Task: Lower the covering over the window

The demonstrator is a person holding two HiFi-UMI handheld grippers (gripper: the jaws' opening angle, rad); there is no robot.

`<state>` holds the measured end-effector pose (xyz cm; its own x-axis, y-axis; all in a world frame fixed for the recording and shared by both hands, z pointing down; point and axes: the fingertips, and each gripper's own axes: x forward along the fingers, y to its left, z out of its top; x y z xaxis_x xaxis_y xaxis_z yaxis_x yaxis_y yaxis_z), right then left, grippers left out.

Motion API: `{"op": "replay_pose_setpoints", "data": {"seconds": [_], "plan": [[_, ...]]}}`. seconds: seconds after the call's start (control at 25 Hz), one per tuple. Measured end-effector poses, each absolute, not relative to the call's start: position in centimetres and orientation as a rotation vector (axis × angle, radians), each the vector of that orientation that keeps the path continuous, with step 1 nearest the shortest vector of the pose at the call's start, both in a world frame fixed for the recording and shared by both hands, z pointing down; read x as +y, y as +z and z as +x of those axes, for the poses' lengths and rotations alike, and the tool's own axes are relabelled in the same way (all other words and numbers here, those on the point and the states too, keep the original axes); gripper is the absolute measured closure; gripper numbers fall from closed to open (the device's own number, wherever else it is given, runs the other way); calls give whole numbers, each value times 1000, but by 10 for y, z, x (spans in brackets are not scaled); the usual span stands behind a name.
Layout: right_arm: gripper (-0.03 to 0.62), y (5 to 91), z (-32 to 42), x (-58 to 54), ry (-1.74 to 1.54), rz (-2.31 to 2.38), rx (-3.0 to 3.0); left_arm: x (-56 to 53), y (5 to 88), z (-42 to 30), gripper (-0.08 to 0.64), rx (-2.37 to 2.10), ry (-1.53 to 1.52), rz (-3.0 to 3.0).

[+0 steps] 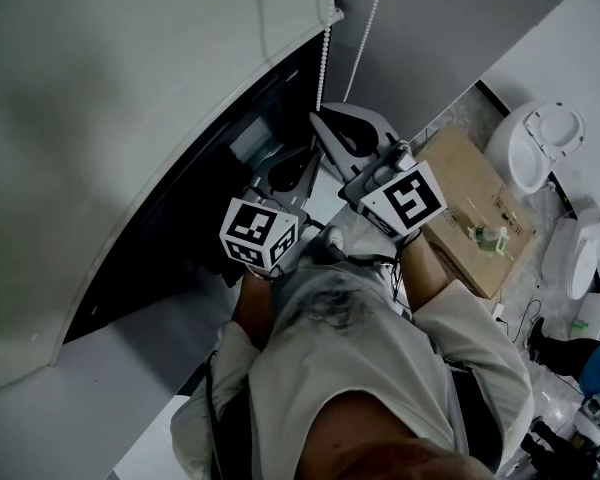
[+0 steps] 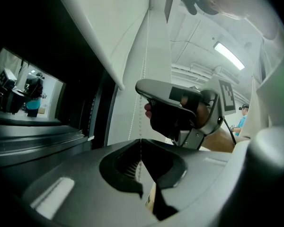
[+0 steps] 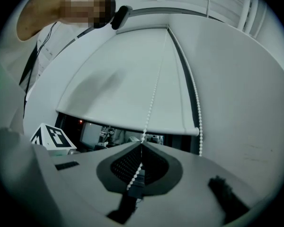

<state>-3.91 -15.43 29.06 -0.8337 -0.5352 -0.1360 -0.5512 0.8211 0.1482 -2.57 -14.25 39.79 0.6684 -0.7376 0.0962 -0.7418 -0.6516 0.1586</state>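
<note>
A white roller blind [image 1: 130, 118] covers the upper part of a dark window [image 1: 210, 198]; its bottom rail [image 3: 132, 125] hangs partway down. Two strands of white bead chain [image 1: 327, 38] drop beside it. My right gripper [image 1: 332, 120] is the higher one, shut on the bead chain [image 3: 151, 103], which runs between its closed jaws. My left gripper [image 1: 290, 173] is just below and is also shut on a chain strand [image 2: 143, 84] at its tip. The right gripper [image 2: 180, 108] shows close above in the left gripper view. The second strand [image 3: 196, 103] hangs free by the wall.
A cardboard box [image 1: 475, 213] lies on the floor at right with white toilets [image 1: 535, 143] beyond it. The grey wall [image 1: 450, 18] stands behind the chain. The dark window frame [image 2: 47, 136] and sill are close on the left.
</note>
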Motion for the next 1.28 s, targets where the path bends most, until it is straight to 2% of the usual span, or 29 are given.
{"op": "replay_pose_setpoints", "data": {"seconds": [1.04,1.16,1.28], "plan": [[575,346,-41,-149,163,-899,3008,-135,441,-32,540,-1224,163,2642],[574,349,-39,-151,158,-908,3009,-134,441,-33,532,-1237,189,2649],[574,348,-39,-151,165,-915,3009,-130,431,-35,496,-1234,193,2667]]}}
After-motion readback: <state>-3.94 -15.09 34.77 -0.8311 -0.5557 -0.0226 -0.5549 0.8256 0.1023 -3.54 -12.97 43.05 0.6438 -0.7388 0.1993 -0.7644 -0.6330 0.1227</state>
